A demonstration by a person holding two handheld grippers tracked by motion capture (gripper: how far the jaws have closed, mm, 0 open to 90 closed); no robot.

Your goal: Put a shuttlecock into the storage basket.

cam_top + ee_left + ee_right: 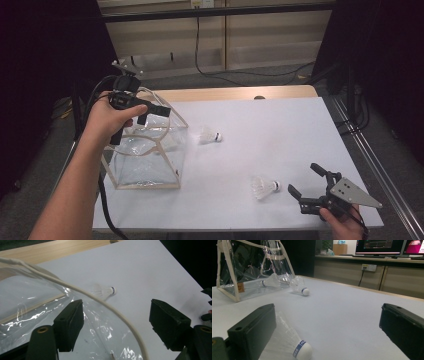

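Left gripper hangs jaws apart over the clear bag; right gripper, spread wide, should square up on the near shuttlecock and pinch its cork gently.

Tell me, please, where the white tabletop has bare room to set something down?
The far right of the white tabletop, beyond the shuttlecock beside the clear plastic bag, is bare. So is the near strip in front of the bag. It is crowded at the near right, where the second shuttlecock lies before the right gripper.
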